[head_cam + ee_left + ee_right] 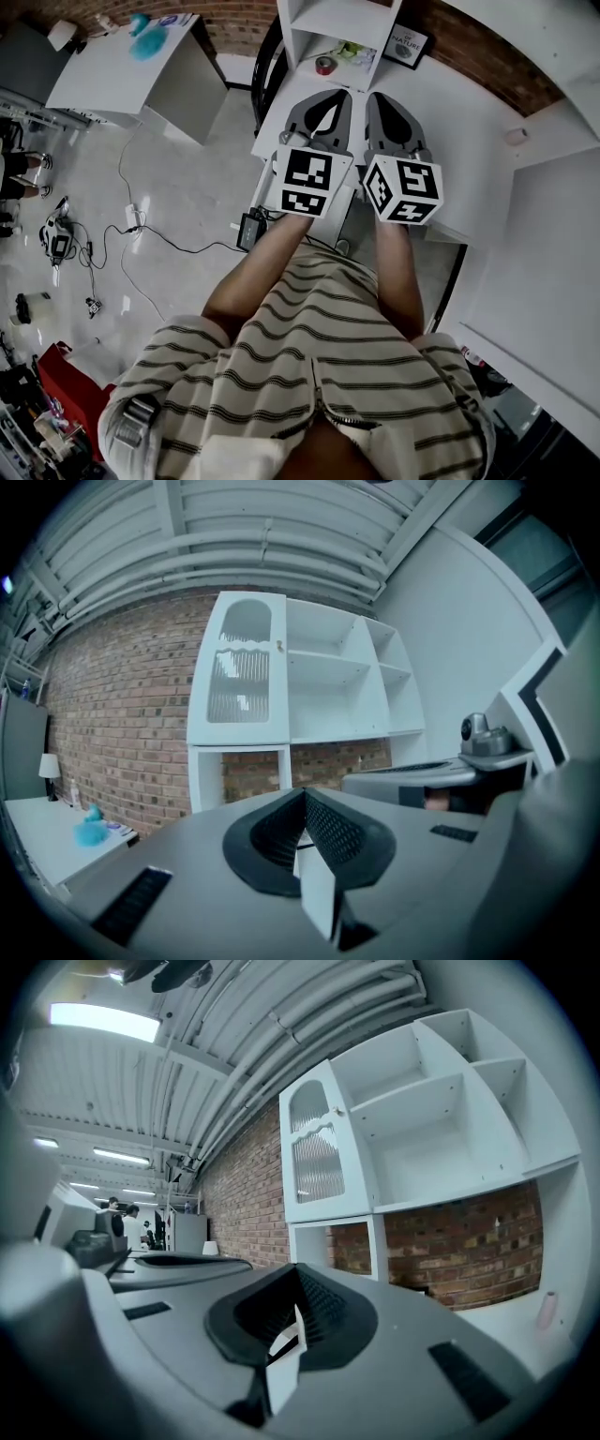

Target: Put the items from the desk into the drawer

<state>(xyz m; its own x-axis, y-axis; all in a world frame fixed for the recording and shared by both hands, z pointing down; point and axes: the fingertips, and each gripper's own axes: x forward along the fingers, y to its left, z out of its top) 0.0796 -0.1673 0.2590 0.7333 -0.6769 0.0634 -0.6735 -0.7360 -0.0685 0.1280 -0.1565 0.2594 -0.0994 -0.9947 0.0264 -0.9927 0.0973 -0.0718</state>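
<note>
Head view: a person in a striped shirt holds two grippers side by side over a white tabletop (450,122). The left gripper (326,111) and right gripper (394,120) both point toward a white shelf (309,28) at the back. In the shelf's lowest bay lie a red tape roll (325,65) and a small green item (350,50). A framed picture (408,45) leans just beside them. These things are out on the desk, well ahead of both grippers. No drawer can be made out.

Left gripper view: the left gripper (303,808) has its fingers pressed together to a point, with nothing between them. The shelf (309,677) stands against a brick wall beyond.

Right gripper view: the right gripper (298,1283) also has its fingers closed together and empty. The shelf (422,1119) rises ahead.

Judgement: with items lying out, putting-away work seems to remain. A good pickup would need the fingers spread wide before reaching into the low bay, then closing across the tape's ring without knocking the picture.
</note>
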